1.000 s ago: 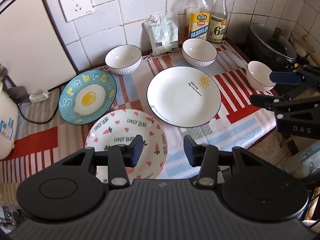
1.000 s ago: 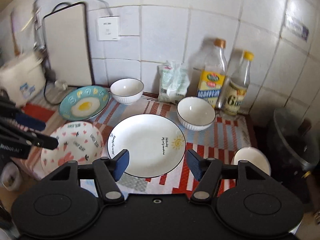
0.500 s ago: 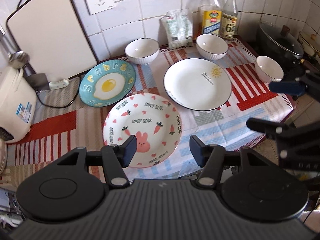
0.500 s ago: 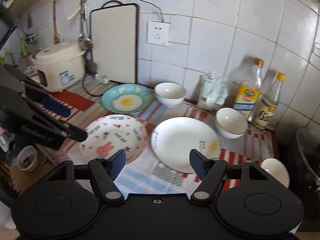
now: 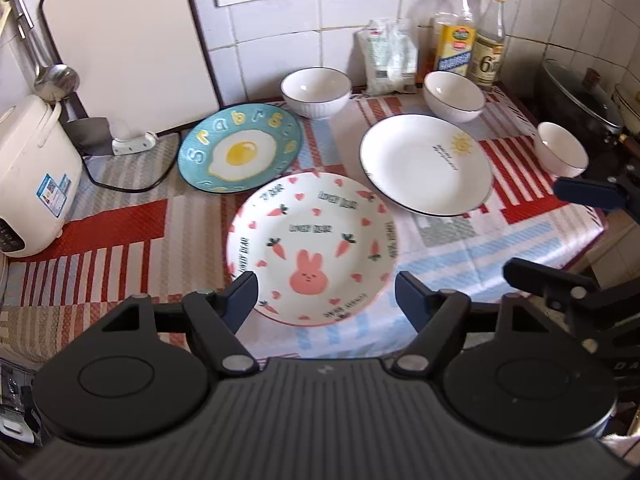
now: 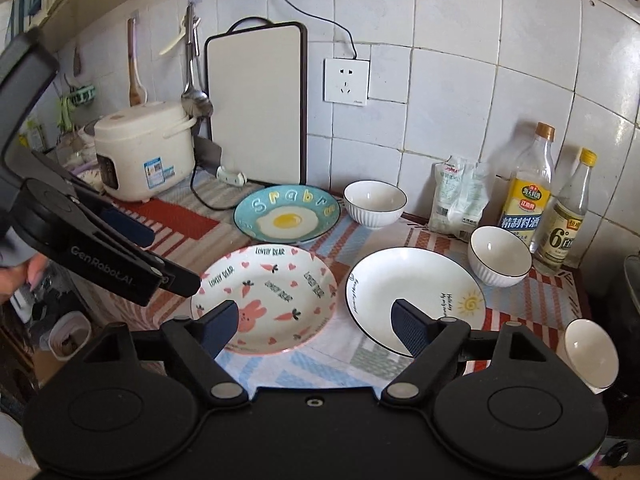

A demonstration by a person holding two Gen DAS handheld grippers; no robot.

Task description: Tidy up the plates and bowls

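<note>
A: Left wrist view. Left claw (image 5: 325, 294) spread wide, nothing between its fingers, held above the near rim of the rabbit plate (image 5: 312, 248). Right claw (image 5: 560, 236) shows at the right edge, one blue pad over the surface's (image 5: 120, 224) corner.

B: Right wrist view. Right claw (image 6: 314, 326) also released, empty, hanging over the gap between the rabbit plate (image 6: 266, 296) and the sun plate (image 6: 416, 300). Left claw (image 6: 132, 256) comes in from the left, a fingertip of the hand on its handle just visible.

A: Mine alone shows the lidded pot (image 5: 580, 96) at far right.

B: Mine alone shows utensils (image 6: 192, 72) hanging on the wall above the rice cooker (image 6: 144, 152).

A: Dishes: egg plate (image 5: 240, 148) behind the rabbit plate, rims close. Three white bowls: one (image 5: 316, 92) behind the egg plate, one (image 5: 454, 96) before the bottles (image 5: 470, 40), one (image 5: 562, 154) at the right edge.

B: All bowls and plates bare inside. Nothing stacked. Cutting board (image 6: 256, 104) upright against the tiles.
</note>
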